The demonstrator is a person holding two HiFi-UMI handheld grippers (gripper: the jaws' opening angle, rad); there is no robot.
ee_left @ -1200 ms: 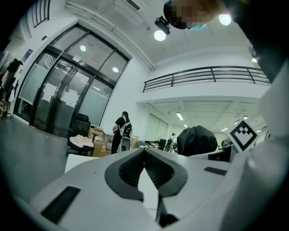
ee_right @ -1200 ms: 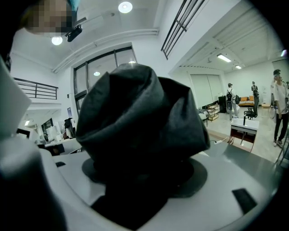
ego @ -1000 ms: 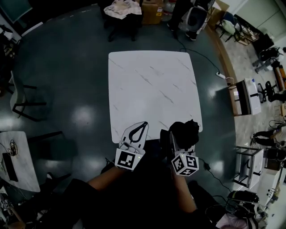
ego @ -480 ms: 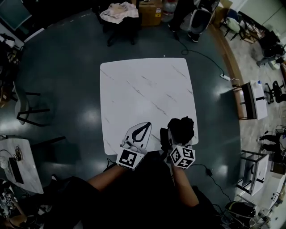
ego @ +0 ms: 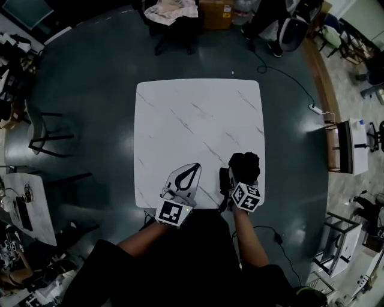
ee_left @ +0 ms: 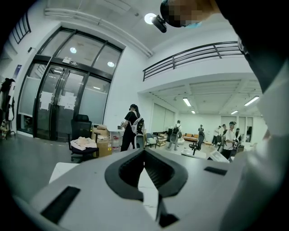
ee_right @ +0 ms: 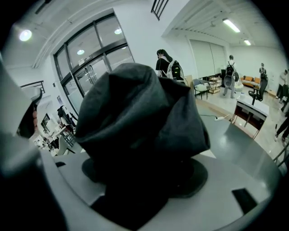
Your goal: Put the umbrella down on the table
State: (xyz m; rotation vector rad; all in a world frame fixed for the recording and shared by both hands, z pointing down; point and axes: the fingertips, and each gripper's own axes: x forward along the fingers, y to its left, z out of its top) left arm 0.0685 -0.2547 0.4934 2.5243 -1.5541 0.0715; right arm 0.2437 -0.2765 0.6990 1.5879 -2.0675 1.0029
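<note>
The umbrella (ego: 246, 163) is a black, folded-up bundle of crumpled fabric, pinched in the right gripper (ego: 241, 180). In the right gripper view the umbrella (ee_right: 140, 131) fills the space between the jaws, which stand wide around it with the cloth bulging above and in front of them. Seen from the head view, the bundle sits just ahead of that gripper's marker cube (ego: 246, 197), over the near right corner of the white marble-pattern table (ego: 198, 114) — whether the fabric touches the tabletop I cannot tell.

Just left of the right gripper, apart from it, is the left gripper (ego: 193, 168), also at the table's near edge and pointing across it. Its jaws are pressed together at the tips, leaving only a teardrop-shaped gap behind them, and nothing is between them; the left gripper view shows the same, with a strip of pale tabletop visible through that gap at the left gripper (ee_left: 144, 151).

Beyond the jaws, past the table's far edge, a dark chair draped with light cloth (ego: 174, 12) stands on the dark floor, a cardboard box (ego: 216, 11) just beside it. Off to the right of the right gripper — well away from the table — a white power strip (ego: 316, 109) lies on the floor.
</note>
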